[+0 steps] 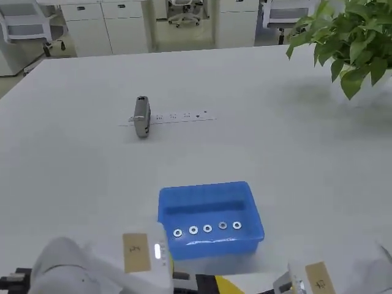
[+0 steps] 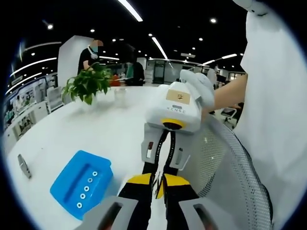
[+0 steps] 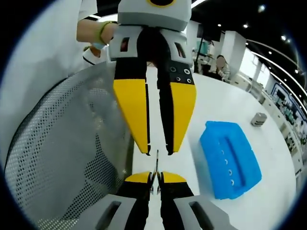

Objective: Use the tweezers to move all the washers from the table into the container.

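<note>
Five washers (image 1: 207, 228) lie in a row inside the blue container (image 1: 206, 187), which sits near the near edge of the worktop (image 1: 275, 141). The two grippers meet tip to tip just off that edge. The right hand-held gripper (image 3: 155, 176) has its jaws closed on thin tweezers (image 3: 155, 181). The left hand-held gripper (image 3: 157, 149) has its jaws a little apart. A small grey device (image 1: 142, 116) lies mid-worktop, and a plant (image 1: 349, 37) stands at the far right corner.

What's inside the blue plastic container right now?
Five silver ring washers lie in a row on the floor of the blue plastic container. Its near wall hides the floor's front strip.
</note>
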